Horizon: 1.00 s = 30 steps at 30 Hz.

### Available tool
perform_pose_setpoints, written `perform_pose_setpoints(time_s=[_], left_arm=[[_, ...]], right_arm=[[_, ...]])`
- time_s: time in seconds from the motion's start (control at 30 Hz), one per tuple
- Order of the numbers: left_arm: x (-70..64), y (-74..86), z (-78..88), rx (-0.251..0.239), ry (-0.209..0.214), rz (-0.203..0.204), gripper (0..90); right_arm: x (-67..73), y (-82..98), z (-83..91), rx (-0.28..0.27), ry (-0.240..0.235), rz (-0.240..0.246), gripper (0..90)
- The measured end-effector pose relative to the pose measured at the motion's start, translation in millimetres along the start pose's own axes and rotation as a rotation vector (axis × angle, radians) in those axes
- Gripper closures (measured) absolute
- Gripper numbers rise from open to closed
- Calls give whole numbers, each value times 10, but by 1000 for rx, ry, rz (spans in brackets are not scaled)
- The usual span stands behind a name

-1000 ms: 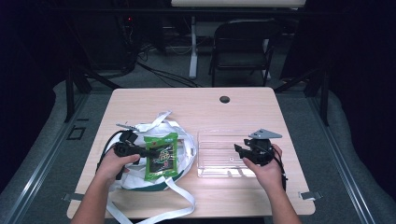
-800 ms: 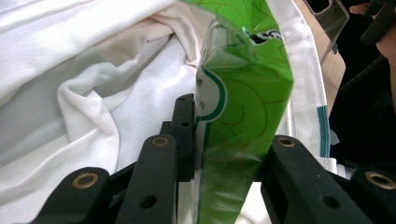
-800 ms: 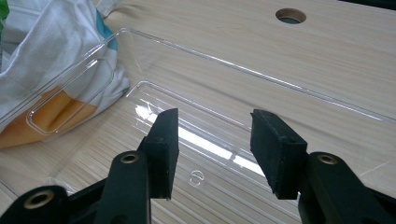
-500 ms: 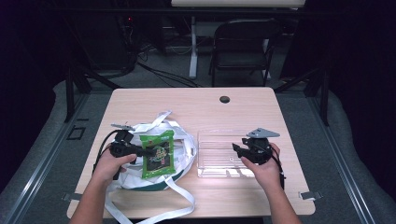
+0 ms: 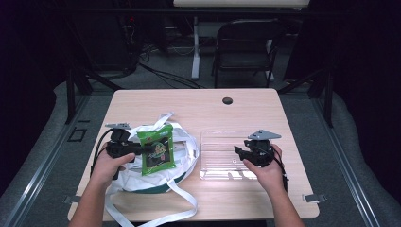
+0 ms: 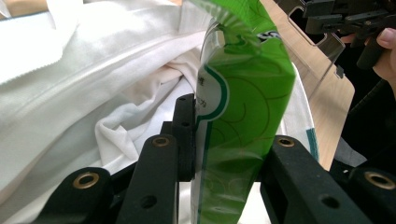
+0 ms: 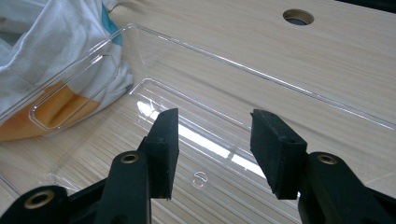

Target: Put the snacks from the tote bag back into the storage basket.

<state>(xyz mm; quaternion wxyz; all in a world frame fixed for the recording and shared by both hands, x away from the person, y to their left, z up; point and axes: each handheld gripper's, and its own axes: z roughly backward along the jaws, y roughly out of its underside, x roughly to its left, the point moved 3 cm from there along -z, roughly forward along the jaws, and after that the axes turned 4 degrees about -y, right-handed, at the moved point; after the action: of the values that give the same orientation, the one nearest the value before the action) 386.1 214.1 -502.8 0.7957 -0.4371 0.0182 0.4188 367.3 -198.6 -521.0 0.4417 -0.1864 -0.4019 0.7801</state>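
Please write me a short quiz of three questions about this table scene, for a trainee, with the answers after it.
1. True or false: the left gripper is shut on the green packet.
2. What is between the open jaws of the right gripper? A) the white bag B) nothing C) the green packet
3. Which thing on the table lies under the right gripper?

Key
1. True: its pads press the packet from both sides, above the white bag.
2. B: the jaws stand apart with nothing in the gap.
3. The clear tray, which has nothing in it.
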Motion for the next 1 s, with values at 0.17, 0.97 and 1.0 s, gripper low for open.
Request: perform_pose_setpoints(time_s=[0.17, 0.97, 1.0], left_arm=[[-28, -20, 27, -5, -9, -19, 737], [-130, -94, 116, -81, -25, -85, 740], [-138, -97, 121, -84, -23, -85, 740]], right_arm=[[11, -6, 3, 2, -1, 11, 521], [60, -28, 0, -24, 13, 101, 501], [59, -29, 7, -21, 16, 108, 501]])
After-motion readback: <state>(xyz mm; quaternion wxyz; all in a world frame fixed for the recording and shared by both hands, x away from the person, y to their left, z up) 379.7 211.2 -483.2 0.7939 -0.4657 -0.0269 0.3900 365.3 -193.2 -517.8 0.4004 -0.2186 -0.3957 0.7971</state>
